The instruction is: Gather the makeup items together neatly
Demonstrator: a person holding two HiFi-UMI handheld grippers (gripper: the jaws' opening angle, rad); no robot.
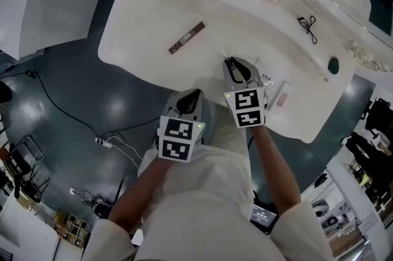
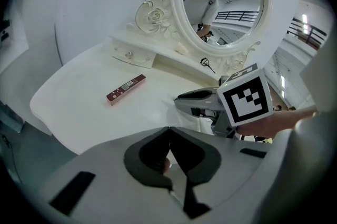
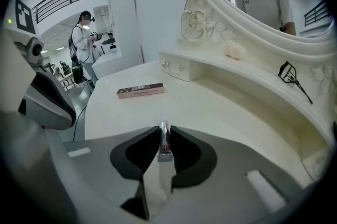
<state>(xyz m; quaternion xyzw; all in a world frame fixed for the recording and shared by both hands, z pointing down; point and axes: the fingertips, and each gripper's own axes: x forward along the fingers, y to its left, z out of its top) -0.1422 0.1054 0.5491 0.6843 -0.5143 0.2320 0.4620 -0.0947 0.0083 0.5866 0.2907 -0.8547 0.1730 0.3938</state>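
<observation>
Looking at where stuff sits, the whole thing hinges on the long maroon box versus the two hands. The right hand-held gripper is out over the white counter, and its jaws are clamped on a small tube that lies along them with its far end poking just past the tips. So that hand's busy. The left hand-held gripper has its jaws pressed together with nothing in them, and it hangs just off the counter's near edge, close to the person's body.

The box lies flat on open counter, well apart from everything else. In the head view it's up and to the left of the right hand-held gripper's tips, and almost straight ahead of the left one, a touch to its left. I'd call the two about equally near, but the left is the free hand, so that's my pick for the reach.

The box's long axis runs diagonal in the head view, low-left to high-right. It's nearly crosswise in the right gripper view and slanted in the left gripper view. Grabbing it probably means closing across the narrow width, not the length.

Some clear packets lie just right of the right hand-held gripper. If that's the gathering spot, the box has to travel rightward toward them.
</observation>
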